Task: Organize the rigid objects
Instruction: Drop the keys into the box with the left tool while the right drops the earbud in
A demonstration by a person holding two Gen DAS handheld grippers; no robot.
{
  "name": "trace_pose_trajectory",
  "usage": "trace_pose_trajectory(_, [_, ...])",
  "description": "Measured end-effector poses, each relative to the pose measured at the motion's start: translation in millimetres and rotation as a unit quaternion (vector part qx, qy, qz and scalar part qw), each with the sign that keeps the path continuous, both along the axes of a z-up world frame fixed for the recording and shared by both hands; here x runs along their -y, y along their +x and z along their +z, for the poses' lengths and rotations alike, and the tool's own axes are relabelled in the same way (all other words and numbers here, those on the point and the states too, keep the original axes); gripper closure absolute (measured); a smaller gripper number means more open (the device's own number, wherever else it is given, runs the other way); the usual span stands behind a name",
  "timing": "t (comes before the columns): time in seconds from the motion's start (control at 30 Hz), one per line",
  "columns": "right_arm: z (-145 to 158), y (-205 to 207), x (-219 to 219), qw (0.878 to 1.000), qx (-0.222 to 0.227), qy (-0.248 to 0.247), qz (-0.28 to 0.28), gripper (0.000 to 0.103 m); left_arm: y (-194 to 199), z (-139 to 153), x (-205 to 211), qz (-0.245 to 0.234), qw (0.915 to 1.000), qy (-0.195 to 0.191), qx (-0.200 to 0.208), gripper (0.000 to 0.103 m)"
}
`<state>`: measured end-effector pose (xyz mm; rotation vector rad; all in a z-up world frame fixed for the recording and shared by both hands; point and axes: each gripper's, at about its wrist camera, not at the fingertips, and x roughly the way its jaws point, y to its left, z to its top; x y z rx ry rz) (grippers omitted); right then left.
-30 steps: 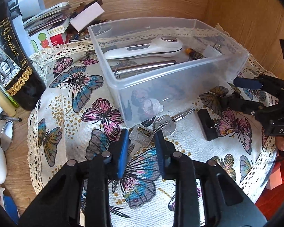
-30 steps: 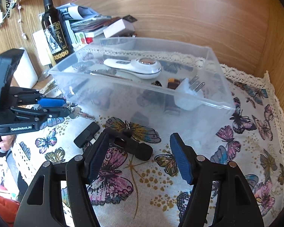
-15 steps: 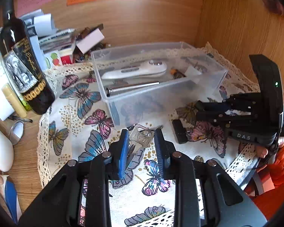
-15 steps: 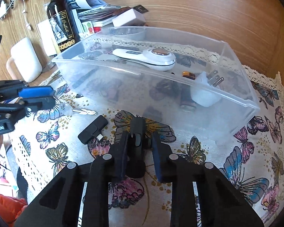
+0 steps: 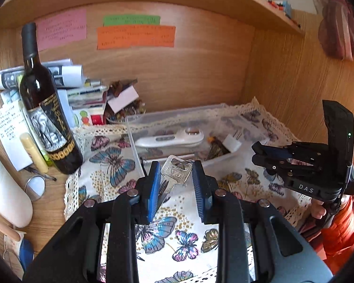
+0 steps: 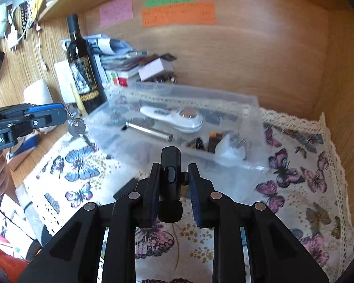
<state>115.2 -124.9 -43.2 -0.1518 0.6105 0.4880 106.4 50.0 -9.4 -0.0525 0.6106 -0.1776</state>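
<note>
My left gripper point(image 5: 175, 176) is shut on a bunch of silver keys point(image 5: 175, 173) and holds them in the air, in front of the clear plastic bin point(image 5: 139, 165); the keys dangle from it in the right wrist view point(image 6: 76, 125). My right gripper point(image 6: 172, 181) is shut on a black key fob point(image 6: 170, 176) lifted above the cloth, near the bin point(image 6: 252, 108). The bin holds a white thermometer point(image 6: 174, 118), a metal tube point(image 6: 148, 131), a white plug point(image 6: 229, 149) and small dark items. A small black device point(image 6: 127, 188) lies on the cloth.
A butterfly-print tablecloth point(image 5: 111, 162) covers the table. A wine bottle point(image 5: 44, 113) and stacked papers and boxes point(image 5: 82, 94) stand at the back left. A small mirror point(image 5: 35, 186) and white object point(image 5: 4, 195) lie left. Wooden walls close the back and right.
Both grippers have risen from the cloth, the left with the keys and the right with the black fob it closed on. The view now takes in the wall notes.
</note>
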Motion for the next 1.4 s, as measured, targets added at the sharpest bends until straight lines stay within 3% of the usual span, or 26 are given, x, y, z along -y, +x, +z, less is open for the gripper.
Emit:
trace_pose_trajectory(0.37, [33, 17, -1, 0.999, 0.048, 0.020, -0.014, 0.082, 31, 29, -6, 0.007, 0.9993, -0.007, 0.037, 0.076])
trace_pose_trajectory(0.57, [29, 38, -6, 0.999, 0.040, 0.017, -0.017, 0.082, 67, 10, -9, 0.010, 0.9999, -0.010, 0.005, 0.076])
trace_pose_trajectory(0.97, [-14, 86, -29, 0.999, -0.033, -0.014, -0.014, 0.082, 107, -48, -9, -0.002, 0.9953, -0.023, -0.094, 0.076])
trace_pose_trajectory(1.17, [-19, 86, -34, 0.999, -0.039, -0.028, -0.008, 0.081, 105, -52, -2, -0.008, 0.9948, -0.012, -0.101, 0.075])
trace_pose_trajectory(1.27, [-15, 82, -32, 0.999, -0.035, -0.022, -0.007, 0.071, 103, -51, 2, -0.007, 0.9946, -0.009, -0.103, 0.075])
trace_pose_trajectory(1.33, [-11, 76, -30, 0.999, -0.027, -0.019, -0.007, 0.068, 99, -49, 4, -0.007, 0.9950, -0.007, -0.099, 0.073])
trace_pose_trajectory(1.4, [-6, 71, -28, 1.000, -0.020, -0.016, -0.006, 0.068, 93, -45, 5, -0.004, 0.9956, -0.003, -0.093, 0.063])
